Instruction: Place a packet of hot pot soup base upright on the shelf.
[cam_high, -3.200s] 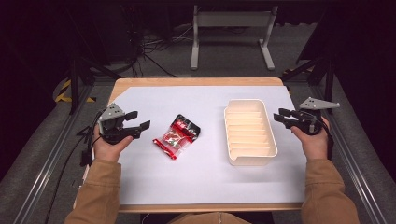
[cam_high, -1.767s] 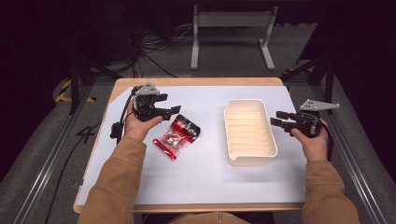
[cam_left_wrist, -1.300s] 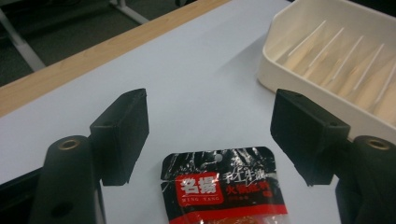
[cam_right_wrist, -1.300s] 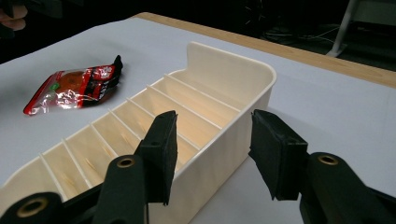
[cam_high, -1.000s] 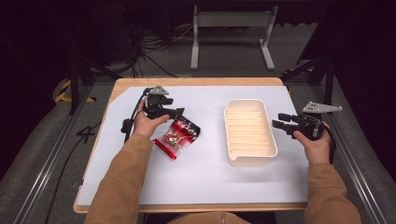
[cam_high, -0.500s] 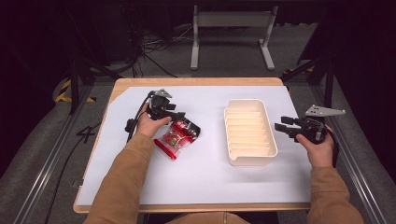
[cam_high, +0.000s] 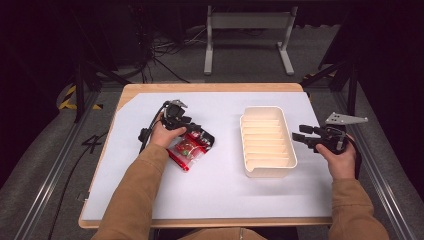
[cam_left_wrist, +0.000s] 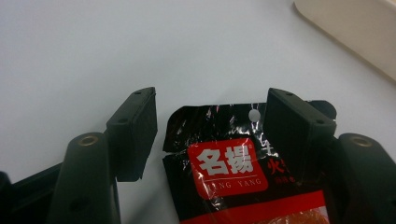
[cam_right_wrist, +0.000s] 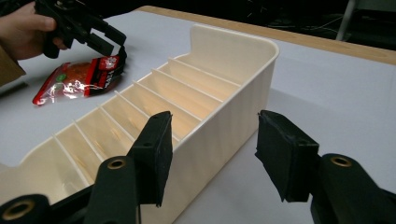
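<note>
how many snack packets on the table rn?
1. The snack packet lies flat on the white table cover, left of the cream divided tray, with the open left gripper at its black top edge. None seen in the tray slots.

The left gripper (cam_high: 196, 131) is sitting over the top end of the snack bag (cam_high: 189, 148) in the high view, so that end of the bag is hiding under it. In the left gripper view, the bottom edge is cutting off the lower part of the bag, and one jaw is covering its right corner, so I cannot tell if that jaw is touching it. The small writing under the big white letters is too tiny to read. The tray (cam_right_wrist: 219, 98) is running off the left and bottom edges in the right gripper view. In the left gripper view the tray is peeking in at the top right corner. The person's arms are getting cut off at the bottom of the high view.
</note>
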